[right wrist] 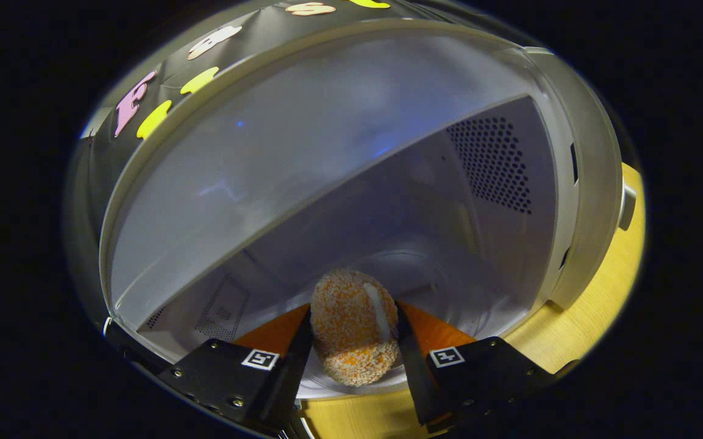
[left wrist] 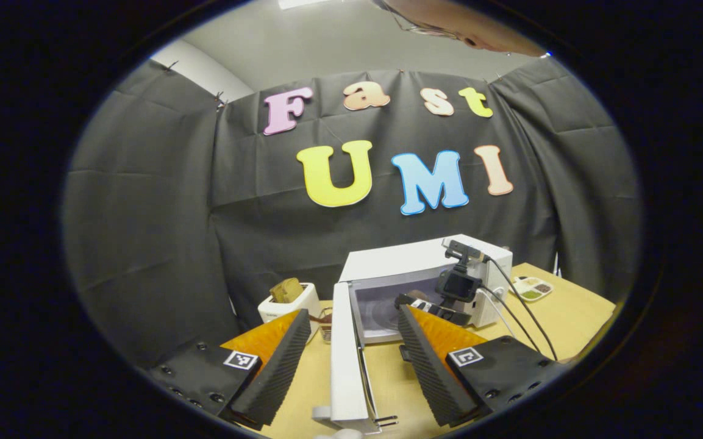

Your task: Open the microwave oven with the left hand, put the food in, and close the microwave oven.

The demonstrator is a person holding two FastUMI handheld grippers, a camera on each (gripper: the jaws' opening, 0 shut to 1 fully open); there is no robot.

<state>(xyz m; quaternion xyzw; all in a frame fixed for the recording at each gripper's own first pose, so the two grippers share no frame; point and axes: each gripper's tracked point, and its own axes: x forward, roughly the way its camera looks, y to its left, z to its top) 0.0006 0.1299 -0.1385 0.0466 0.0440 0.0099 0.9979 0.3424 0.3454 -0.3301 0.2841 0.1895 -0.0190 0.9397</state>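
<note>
No brand or label readable on the microwave (left wrist: 424,268). The right tool (right wrist: 354,341) is inside the oven's mouth, clamped on the food (right wrist: 354,326), a crumbed ball with a pale stripe, pinched between both fingers just above the round turntable (right wrist: 424,268). The left tool (left wrist: 354,360) hangs back over the worktop (left wrist: 570,317), fingers spread apart with nothing in them, the open door (left wrist: 345,360) standing edge-on between them. Ahead left of it sits a toaster (left wrist: 290,302); far right, a small snack tray (left wrist: 532,288).
</note>
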